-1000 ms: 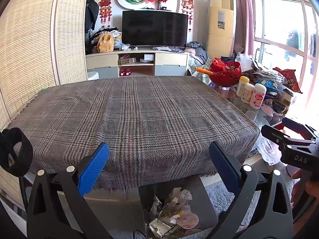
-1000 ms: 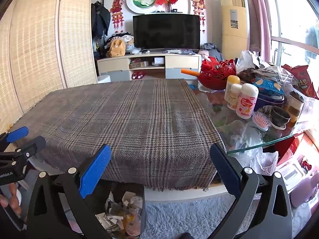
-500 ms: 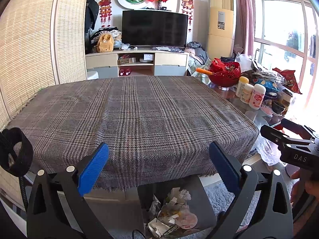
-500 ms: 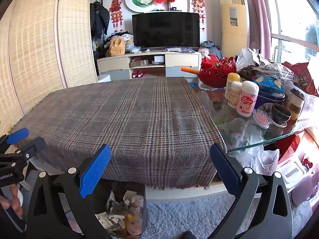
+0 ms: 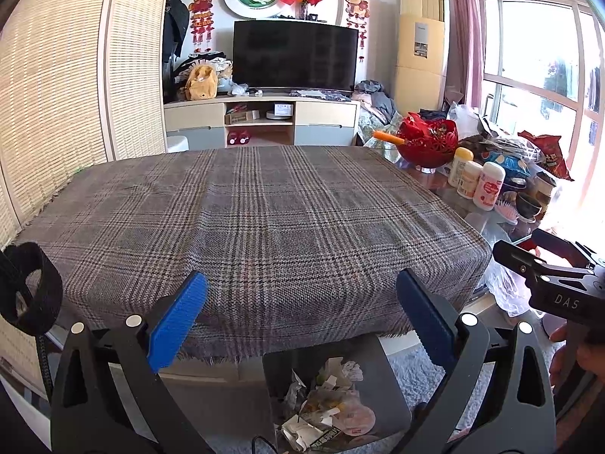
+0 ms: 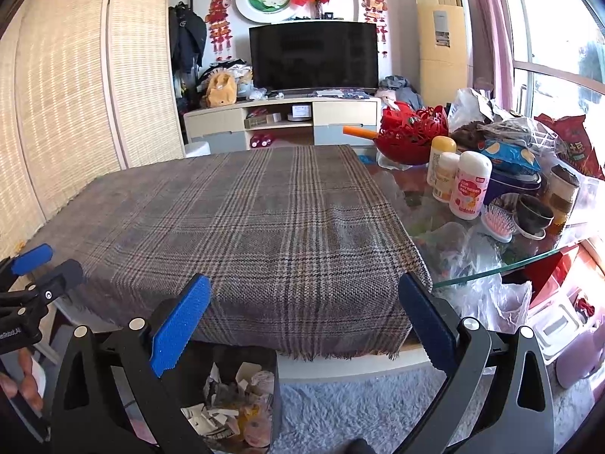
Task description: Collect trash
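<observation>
- Bin (image 5: 332, 397) at 6 o'clock holds crumpled paper; plaid table (image 5: 249, 219) shows no trash; collecting looks done.
- Left tool (image 5: 302, 314) and right tool (image 6: 306, 314): both spread, pinching nothing.

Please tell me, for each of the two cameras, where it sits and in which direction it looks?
Left wrist view: sits on the left tool, open, facing the grey plaid tablecloth and black television; the right tool shows at the right edge.
Right wrist view: sits on the right tool, open, facing likewise; the left tool shows at the left edge.
Shared: tablecloth, television, dark bin of paper trash, red bowl.
</observation>
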`<state>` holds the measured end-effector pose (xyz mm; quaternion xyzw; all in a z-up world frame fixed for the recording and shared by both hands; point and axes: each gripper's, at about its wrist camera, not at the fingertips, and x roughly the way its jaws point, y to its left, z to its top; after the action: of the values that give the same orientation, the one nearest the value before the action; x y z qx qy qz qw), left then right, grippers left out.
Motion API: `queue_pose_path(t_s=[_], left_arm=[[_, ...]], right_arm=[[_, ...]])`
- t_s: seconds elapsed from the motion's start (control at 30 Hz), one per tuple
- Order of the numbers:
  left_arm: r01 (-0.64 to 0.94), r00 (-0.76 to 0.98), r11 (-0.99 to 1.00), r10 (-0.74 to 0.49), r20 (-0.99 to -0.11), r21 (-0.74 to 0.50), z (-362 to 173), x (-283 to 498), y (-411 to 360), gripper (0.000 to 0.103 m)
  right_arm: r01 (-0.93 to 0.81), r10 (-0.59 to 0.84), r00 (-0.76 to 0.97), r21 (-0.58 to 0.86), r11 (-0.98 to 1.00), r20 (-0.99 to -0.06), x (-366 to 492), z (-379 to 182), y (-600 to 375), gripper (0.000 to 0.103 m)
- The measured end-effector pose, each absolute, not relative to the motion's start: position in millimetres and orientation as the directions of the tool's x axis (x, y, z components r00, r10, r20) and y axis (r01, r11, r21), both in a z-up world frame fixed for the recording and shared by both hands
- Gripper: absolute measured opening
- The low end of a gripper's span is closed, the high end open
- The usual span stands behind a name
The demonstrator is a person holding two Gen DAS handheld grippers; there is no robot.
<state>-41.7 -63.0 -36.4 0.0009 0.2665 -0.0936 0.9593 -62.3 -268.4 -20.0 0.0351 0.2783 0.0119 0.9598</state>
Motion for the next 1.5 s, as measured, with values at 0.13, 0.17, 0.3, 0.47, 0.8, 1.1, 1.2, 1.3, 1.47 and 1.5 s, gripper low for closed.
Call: queue_pose_path(t_s=[0.13, 0.17, 0.3, 0.47, 0.8, 1.1, 1.2, 1.3, 1.47, 1.5], left_arm=[[0.177, 0.842, 0.983, -0.177, -0.509, -0.048, -35, -42, -63, 0.095], [0.176, 0.843, 0.983, -0.175, -0.509, -0.048, -35, -42, -62, 0.095], [0.175, 0.843, 0.983, -0.175, -0.509, -0.048, -34, -42, -63, 0.095], [0.173, 0.842, 0.984, -0.173, -0.512, -0.047, -34, -43, -63, 0.095], [0.178, 0.833, 0.983, -0.168, -0.528, -0.032, -34, -42, -68, 0.095], [0.177, 0.827, 0.977, -0.213, -0.521, -0.118, -35, -40, -59, 0.095], [0.176, 0.831, 0.976, -0.216, -0.512, -0.126, -36, -42, -57, 0.095], [0.184, 0.829, 0.974, -0.225, -0.511, -0.13, -36, -42, -57, 0.095], [0.173, 0.826, 0.98, -0.196, -0.529, -0.093, -35, -42, -61, 0.095], [0.168, 0.824, 0.982, -0.187, -0.534, -0.085, -35, -41, -61, 0.095]], right_arm=[[0.001, 0.038, 0.848, 0.075, 0.997, -0.528, -64, -19, -269, 0.1], [0.002, 0.039, 0.848, 0.076, 0.997, -0.529, -64, -19, -269, 0.1], [0.002, 0.042, 0.847, 0.082, 0.997, -0.53, -64, -20, -271, 0.1], [0.002, 0.042, 0.847, 0.082, 0.997, -0.53, -64, -19, -271, 0.1], [0.005, 0.039, 0.846, 0.081, 0.997, -0.532, -64, -20, -272, 0.1], [0.002, 0.043, 0.844, 0.085, 0.996, -0.535, -63, -21, -274, 0.1], [0.001, 0.045, 0.843, 0.086, 0.996, -0.536, -63, -21, -274, 0.1], [-0.001, 0.046, 0.842, 0.085, 0.996, -0.538, -63, -21, -273, 0.1], [-0.002, 0.05, 0.841, 0.089, 0.996, -0.539, -63, -21, -274, 0.1], [-0.002, 0.05, 0.84, 0.09, 0.996, -0.54, -63, -21, -274, 0.1]])
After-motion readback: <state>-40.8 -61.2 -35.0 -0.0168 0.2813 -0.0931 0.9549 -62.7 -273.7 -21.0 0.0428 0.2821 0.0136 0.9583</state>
